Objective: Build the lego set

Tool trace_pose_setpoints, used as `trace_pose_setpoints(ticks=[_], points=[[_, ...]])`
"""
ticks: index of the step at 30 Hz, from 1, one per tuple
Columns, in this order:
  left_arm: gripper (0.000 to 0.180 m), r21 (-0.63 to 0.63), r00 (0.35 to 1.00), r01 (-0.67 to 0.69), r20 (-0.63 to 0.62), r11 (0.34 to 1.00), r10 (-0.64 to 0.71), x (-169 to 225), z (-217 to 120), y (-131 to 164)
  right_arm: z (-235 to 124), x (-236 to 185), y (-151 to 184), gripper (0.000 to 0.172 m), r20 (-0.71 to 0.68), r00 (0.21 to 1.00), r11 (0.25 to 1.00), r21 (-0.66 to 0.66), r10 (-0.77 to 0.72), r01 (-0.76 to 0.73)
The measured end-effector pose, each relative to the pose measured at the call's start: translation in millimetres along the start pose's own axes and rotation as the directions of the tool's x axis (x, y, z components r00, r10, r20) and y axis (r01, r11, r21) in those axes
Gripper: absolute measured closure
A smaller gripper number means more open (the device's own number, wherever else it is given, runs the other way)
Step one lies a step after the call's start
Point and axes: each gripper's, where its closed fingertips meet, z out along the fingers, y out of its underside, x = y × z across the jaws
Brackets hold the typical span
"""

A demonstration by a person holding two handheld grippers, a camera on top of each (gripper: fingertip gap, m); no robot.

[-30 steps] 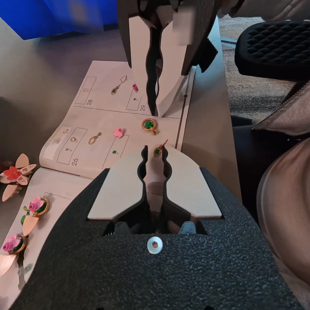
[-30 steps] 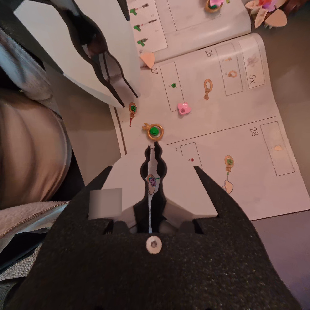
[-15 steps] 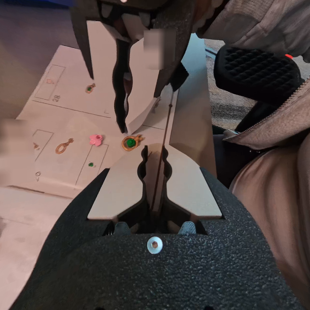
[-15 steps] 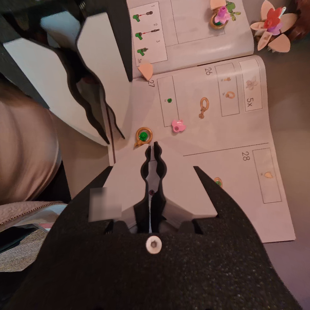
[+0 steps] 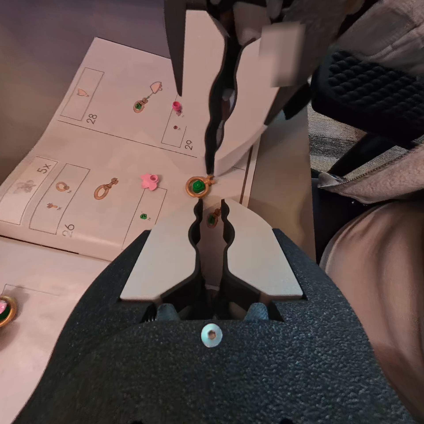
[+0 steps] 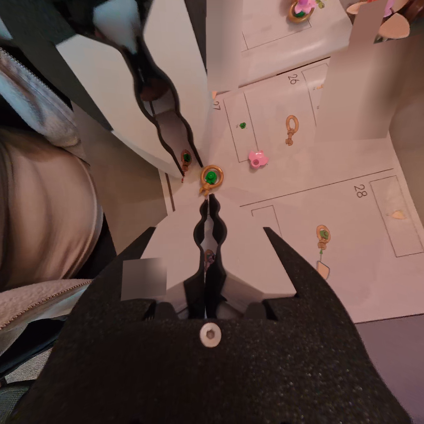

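A gold ring with a green stud inside it (image 5: 197, 187) lies flat on an open instruction booklet (image 5: 110, 149). My left gripper (image 5: 212, 203) is open by a narrow gap and holds nothing; its tips sit just short of the ring, with only a printed picture between them. My right gripper (image 6: 209, 197) is shut, its tips right at the ring's small clip end (image 6: 205, 189), with nothing seen between the pads. The ring (image 6: 211, 177) lies between the two grippers' tips. The left gripper (image 6: 192, 169) also shows in the right wrist view, the right gripper (image 5: 210, 172) in the left wrist view. A loose pink flower piece (image 5: 150, 181) lies beside the ring.
A small magenta stud (image 5: 176, 105) sits on the page. A built gold ring with a pink flower (image 6: 300, 11) and cream petals (image 6: 394, 29) lie farther along. The table edge, a person's clothing (image 5: 378, 286) and a black armrest (image 5: 371, 91) are close by. Both grippers' tips are close together, under 4 cm apart.
The right gripper's pads closed fully and came up to the ring's clip end. The ring has turned on the page. The left gripper swung back so its tips face the ring.
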Motion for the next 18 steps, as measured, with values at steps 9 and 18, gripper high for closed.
trace_pose_setpoints(ticks=[9,18], points=[[0.165,0.004,0.999,-0.012,0.040,1.000,0.012,-2.8,-1.4,0.4,-0.1,-17.6,-3.9,0.171,0.016,0.999,0.999,0.017,-0.031,0.031],[0.165,-0.008,0.999,-0.026,0.041,1.000,0.027,-9.1,4.8,-4.3,6.9,-16.4,-5.5,0.172,0.027,1.000,0.999,0.034,0.008,-0.009]])
